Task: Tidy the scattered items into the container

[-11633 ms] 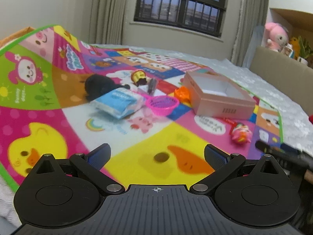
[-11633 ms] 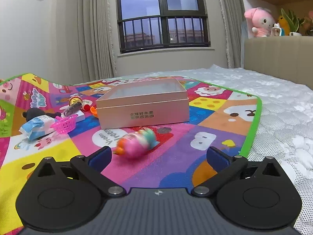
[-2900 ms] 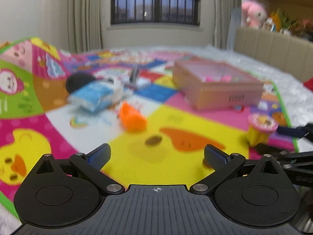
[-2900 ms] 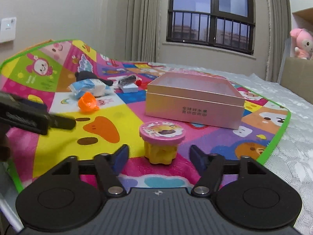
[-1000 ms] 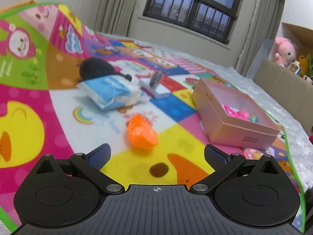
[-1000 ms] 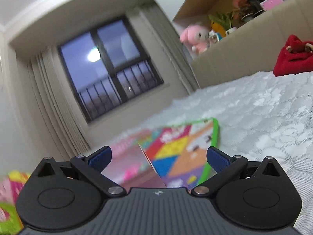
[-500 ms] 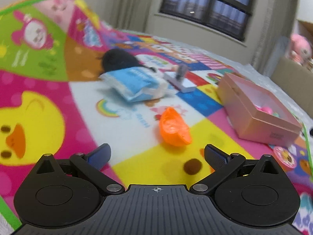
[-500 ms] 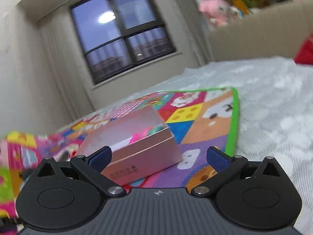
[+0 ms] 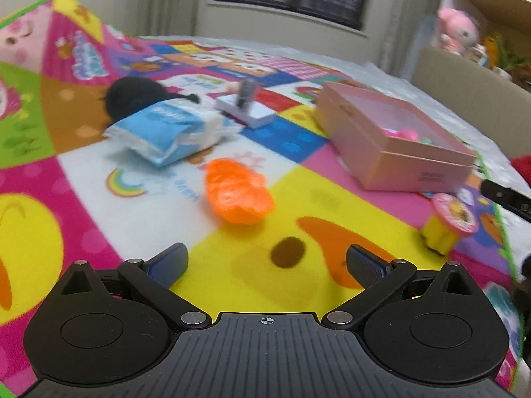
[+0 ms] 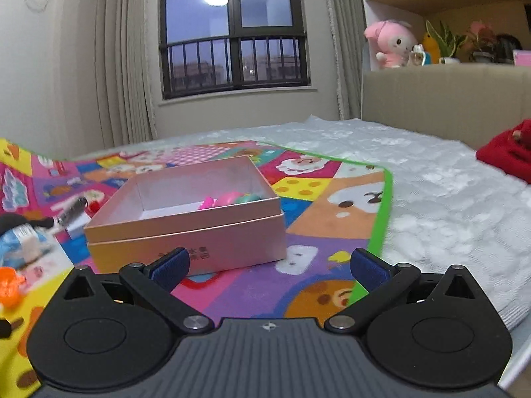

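Note:
An open pink box (image 9: 391, 142) sits on the colourful play mat and holds pink and teal toys (image 10: 229, 197); it also shows in the right wrist view (image 10: 186, 229). An orange toy (image 9: 235, 192) lies just ahead of my left gripper (image 9: 265, 262), which is open and empty. A yellow cup with a pink lid (image 9: 448, 225) stands at the right of the left wrist view. A blue-white packet (image 9: 166, 132), a black toy (image 9: 132, 96) and a small white box with a dark tube (image 9: 245, 106) lie behind. My right gripper (image 10: 269, 265) is open and empty, facing the box.
The play mat (image 10: 332, 205) ends at a green edge, with white bedding (image 10: 448, 192) beyond. A red cloth (image 10: 507, 152) lies at the far right. A beige headboard with plush toys (image 10: 391, 44) stands behind, and a window at the back.
My left gripper has closed in on the orange toy. My right gripper has tilted down and turned toward the pink box, now seen closer and more from above.

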Available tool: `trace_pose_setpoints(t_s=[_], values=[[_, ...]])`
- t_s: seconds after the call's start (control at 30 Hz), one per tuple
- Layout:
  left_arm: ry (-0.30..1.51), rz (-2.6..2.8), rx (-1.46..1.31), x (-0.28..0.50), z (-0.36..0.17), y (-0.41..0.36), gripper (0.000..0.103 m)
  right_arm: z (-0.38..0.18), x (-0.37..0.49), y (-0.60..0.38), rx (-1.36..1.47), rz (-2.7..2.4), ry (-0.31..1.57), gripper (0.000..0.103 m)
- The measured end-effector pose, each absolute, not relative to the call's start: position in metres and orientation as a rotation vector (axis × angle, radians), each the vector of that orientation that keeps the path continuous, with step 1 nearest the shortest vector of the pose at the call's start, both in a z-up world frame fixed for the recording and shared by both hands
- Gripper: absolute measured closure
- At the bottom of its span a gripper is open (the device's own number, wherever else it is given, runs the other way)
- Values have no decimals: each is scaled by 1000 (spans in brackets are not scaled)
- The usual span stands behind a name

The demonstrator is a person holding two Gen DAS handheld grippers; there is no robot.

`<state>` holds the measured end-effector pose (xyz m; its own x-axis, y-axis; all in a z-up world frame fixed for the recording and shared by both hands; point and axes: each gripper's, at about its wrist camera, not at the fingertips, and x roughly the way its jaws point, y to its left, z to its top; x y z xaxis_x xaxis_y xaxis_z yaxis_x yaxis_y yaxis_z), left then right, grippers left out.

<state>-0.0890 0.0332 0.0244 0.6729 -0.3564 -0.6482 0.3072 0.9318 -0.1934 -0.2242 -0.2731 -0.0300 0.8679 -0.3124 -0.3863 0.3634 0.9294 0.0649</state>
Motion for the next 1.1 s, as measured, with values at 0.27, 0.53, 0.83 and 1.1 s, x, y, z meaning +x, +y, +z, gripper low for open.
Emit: trace_pose_setpoints(t_s=[0.27,0.53,0.83,1.1], values=[[768,-476,-86,-87,60,41,0,-13,-233,-226,-157,-166,421,0],[725,-397,46,-62,18,7,0,-34,-206,-204,-53,-14,505,0],[682,-257,96,-40,2,30,0,-54,-166,-169,48,190,573,0],[712,-269,79,-33,-2,33,0,-64,-163,-162,62,143,647,0]])
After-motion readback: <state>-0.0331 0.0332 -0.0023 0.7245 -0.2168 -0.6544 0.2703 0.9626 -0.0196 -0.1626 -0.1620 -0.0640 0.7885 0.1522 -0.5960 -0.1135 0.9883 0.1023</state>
